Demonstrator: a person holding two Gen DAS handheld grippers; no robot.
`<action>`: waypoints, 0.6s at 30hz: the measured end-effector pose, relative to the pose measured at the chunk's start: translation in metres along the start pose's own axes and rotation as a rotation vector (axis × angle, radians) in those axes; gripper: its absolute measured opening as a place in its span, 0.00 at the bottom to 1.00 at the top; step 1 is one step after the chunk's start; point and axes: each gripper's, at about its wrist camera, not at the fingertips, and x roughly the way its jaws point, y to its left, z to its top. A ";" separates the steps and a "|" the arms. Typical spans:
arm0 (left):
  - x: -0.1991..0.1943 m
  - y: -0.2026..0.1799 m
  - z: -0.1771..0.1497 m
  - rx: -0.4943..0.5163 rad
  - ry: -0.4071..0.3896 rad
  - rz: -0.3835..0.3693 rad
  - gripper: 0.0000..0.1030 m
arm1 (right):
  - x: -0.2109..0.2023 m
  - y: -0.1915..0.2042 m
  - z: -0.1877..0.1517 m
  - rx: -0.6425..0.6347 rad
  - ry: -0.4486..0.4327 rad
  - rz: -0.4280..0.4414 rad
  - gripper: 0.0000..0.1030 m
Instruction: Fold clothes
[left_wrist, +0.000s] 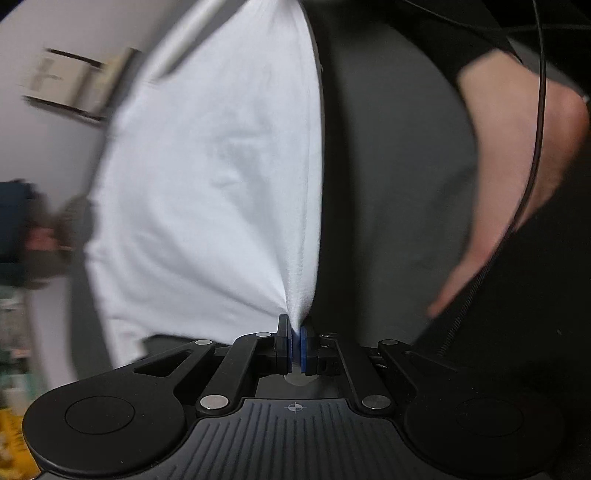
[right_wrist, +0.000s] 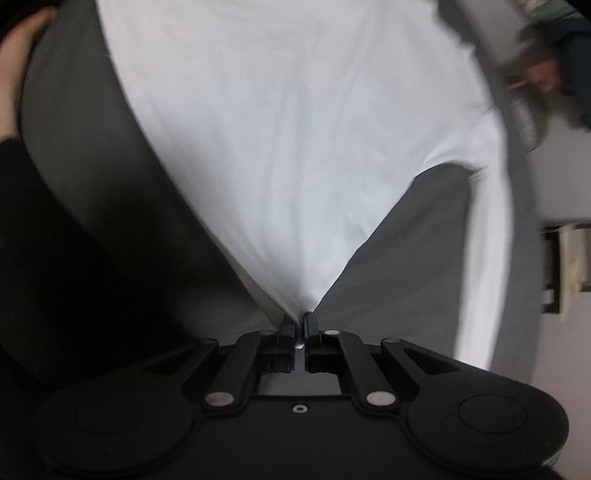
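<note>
- White garment (left_wrist: 207, 177): we hold it by two pinched points, so the cloth fans out taut from each grip over the grey surface (right_wrist: 417, 258); likely spread for a fold.
- Left gripper (left_wrist: 295, 345): blue pads clamped on a bunched edge w/ fabric radiating fwd.
- Right gripper (right_wrist: 300, 325): fingers closed on another corner, same reason, i.e. tension btw grips.
- Person's forearm (left_wrist: 517, 177): beside the cloth, not touching.
- Background blurred; shelf-like frame (left_wrist: 74, 85) on wall.
</note>
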 end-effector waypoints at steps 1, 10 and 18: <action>0.010 0.001 0.002 -0.011 0.013 -0.040 0.03 | 0.014 0.000 0.005 0.002 0.030 0.025 0.04; 0.044 0.022 0.004 -0.156 0.072 -0.249 0.04 | 0.063 -0.041 0.015 0.073 0.122 0.282 0.16; 0.011 0.034 -0.028 -0.304 -0.042 -0.303 0.37 | 0.042 -0.085 -0.005 0.059 0.007 0.435 0.27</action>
